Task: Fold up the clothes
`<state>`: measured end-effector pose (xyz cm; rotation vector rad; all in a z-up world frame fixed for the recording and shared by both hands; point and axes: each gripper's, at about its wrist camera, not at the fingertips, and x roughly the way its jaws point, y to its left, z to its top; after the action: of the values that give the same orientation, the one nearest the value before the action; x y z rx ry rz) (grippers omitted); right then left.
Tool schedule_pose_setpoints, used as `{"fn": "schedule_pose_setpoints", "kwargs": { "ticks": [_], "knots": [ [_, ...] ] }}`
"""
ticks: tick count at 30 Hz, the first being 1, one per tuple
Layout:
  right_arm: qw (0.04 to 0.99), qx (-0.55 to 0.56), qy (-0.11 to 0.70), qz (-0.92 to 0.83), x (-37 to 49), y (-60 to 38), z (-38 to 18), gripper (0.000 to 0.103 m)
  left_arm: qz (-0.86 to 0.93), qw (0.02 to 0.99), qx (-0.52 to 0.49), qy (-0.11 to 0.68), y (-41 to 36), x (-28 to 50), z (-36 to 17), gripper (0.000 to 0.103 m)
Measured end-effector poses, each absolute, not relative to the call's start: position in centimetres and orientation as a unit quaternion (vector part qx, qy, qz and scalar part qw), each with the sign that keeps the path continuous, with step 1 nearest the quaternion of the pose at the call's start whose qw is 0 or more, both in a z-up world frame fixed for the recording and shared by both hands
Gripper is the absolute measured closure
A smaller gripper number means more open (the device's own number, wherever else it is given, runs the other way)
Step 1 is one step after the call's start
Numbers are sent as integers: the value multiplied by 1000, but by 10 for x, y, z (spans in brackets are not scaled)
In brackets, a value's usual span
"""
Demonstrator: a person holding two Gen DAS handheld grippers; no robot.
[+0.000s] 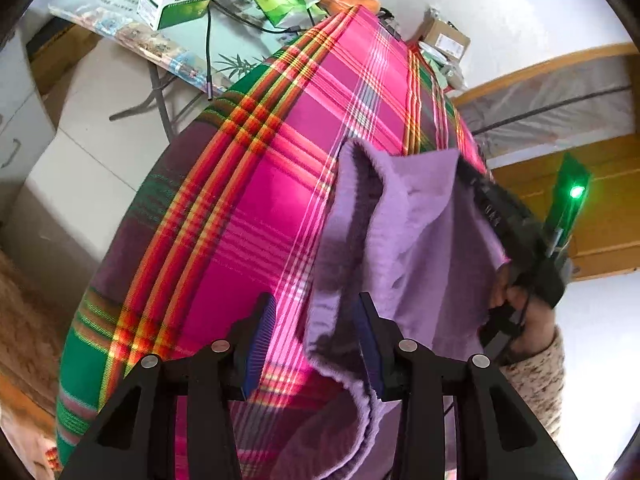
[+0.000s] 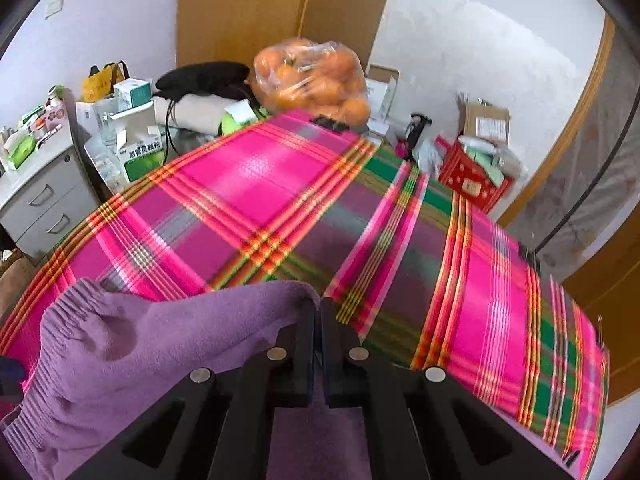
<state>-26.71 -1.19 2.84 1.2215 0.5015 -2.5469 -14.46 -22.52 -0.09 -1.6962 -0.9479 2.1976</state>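
A purple knit garment (image 1: 420,220) hangs lifted above a table spread with a pink, green and red plaid cloth (image 1: 248,208). My left gripper (image 1: 316,320) is open, and the garment's lower hem droops between its blue-padded fingers (image 1: 260,336). In the left wrist view the black right gripper (image 1: 496,216) holds the garment's far corner, with a person's hand (image 1: 520,300) behind it. In the right wrist view my right gripper (image 2: 318,312) is shut on an upper edge of the purple garment (image 2: 140,340), which sags to the left over the plaid cloth (image 2: 260,184).
A bag of oranges (image 2: 316,76), medicine boxes (image 2: 140,148), a red box (image 2: 472,180) and a cardboard box (image 2: 486,122) crowd the table's far end. A grey drawer cabinet (image 2: 44,200) stands at the left. A side table with cables (image 1: 208,48) is nearby.
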Motion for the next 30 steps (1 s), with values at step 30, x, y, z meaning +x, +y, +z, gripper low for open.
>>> {"fn": "schedule_pose_setpoints", "kwargs": {
  "ticks": [30],
  "knots": [
    [199,446,43,-872,-91,59,40,81,725,180,-562,-355,-204,-203,-8,54]
  ]
}}
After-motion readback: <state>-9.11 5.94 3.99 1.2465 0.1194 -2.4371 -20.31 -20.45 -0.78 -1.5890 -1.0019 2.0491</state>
